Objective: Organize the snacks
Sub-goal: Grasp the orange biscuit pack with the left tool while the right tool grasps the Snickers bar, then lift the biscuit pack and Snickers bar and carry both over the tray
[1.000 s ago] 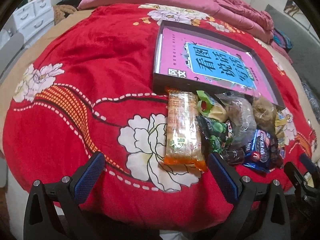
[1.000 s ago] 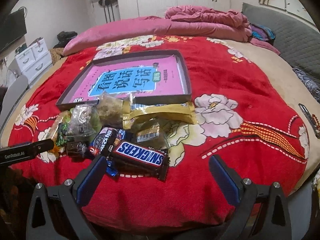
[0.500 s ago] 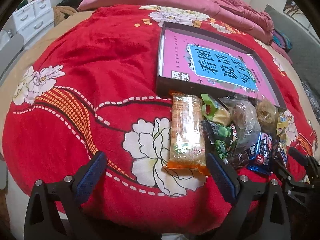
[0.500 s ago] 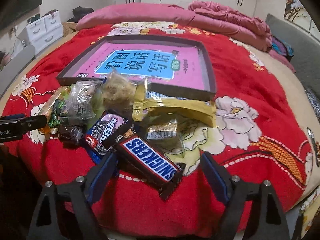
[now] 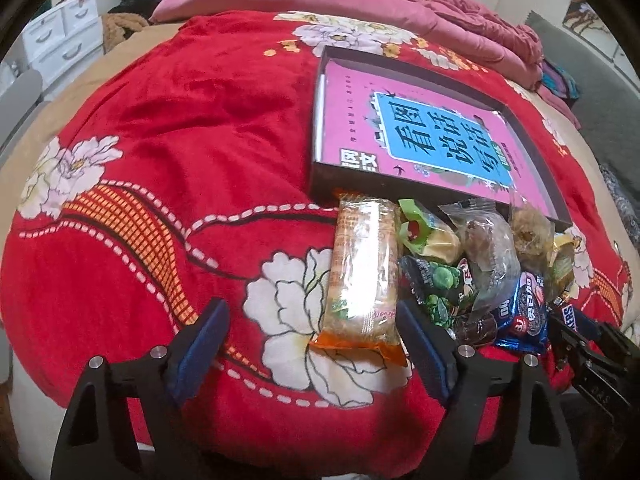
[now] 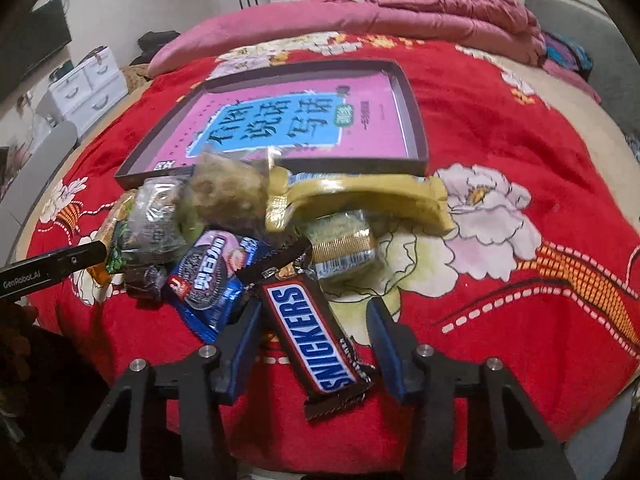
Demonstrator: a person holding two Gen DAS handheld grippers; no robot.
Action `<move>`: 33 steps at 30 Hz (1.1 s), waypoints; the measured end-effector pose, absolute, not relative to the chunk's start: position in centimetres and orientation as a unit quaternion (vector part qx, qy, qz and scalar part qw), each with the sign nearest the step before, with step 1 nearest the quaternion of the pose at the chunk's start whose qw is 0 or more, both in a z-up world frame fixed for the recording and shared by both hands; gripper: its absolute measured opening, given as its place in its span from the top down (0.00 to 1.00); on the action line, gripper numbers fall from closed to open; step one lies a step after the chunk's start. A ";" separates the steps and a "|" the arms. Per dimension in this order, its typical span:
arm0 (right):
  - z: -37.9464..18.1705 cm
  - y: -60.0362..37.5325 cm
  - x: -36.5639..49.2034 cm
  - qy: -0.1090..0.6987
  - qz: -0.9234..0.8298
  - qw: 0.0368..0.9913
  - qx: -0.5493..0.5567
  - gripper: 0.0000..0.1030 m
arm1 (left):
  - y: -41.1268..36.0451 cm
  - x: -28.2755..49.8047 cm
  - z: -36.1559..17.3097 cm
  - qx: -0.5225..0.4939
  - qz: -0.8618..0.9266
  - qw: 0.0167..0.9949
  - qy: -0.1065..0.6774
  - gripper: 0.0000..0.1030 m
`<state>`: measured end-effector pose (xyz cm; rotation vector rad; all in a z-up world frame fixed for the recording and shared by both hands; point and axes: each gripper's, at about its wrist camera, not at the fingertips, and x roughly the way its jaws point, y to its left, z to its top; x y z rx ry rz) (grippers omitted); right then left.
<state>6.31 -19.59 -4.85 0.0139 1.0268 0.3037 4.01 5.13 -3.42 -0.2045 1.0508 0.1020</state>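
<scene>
A pile of snack packets lies on the red blanket in front of a shallow dark tray [image 5: 532,160] [image 6: 416,128] that holds a pink book. My right gripper [image 6: 314,320] is open with its jaws on either side of a Snickers bar [image 6: 314,332], not closed on it. A blue Oreo pack [image 6: 208,276] lies just left of the bar. My left gripper [image 5: 310,320] is open; its right finger sits beside the near end of an orange biscuit packet [image 5: 364,276]. A yellow packet [image 6: 360,196] lies by the tray's front wall.
The bed's red floral blanket [image 5: 180,128] spreads wide to the left of the pile. Pink pillows and bedding [image 6: 440,12] lie behind the tray. White drawers [image 6: 88,84] stand off the bed at the far left. The bed's front edge is just below both grippers.
My right gripper has moved forward and left and narrowed its opening, so the Snickers bar now lies between its jaws. My left gripper has edged forward toward the orange packet.
</scene>
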 end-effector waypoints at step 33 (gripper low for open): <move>-1.4 -21.9 6.3 0.417 0.178 0.886 0.100 0.75 | 5.5 4.2 -1.8 -0.137 -0.024 0.874 0.466 0.67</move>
